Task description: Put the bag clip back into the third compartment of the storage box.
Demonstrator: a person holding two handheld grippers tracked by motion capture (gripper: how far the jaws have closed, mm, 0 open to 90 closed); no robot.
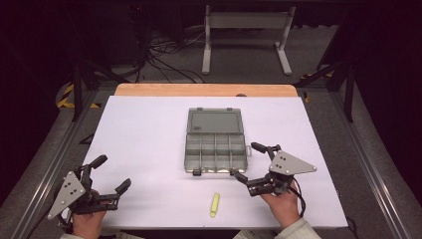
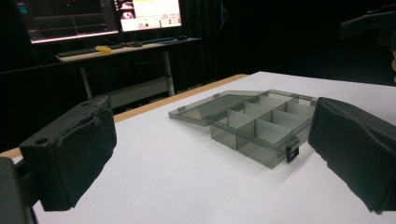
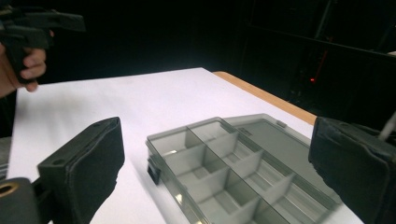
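1. A grey see-through compartment box [image 1: 216, 147] lies open on the white tabletop [image 1: 144, 139], its lid [image 1: 214, 121] folded flat on the far side and its dividers forming two rows of small cells, all bare.
2. The box sits just ahead and to the left of the right tool [image 1: 247, 160], and well off to the right of the left tool [image 1: 110, 173].
3. A yellow-green stick [image 1: 214, 204] lies between the two tools, near the tabletop's front edge.
4. Both tools stand wide apart at the jaws, gripping nothing and touching nothing.
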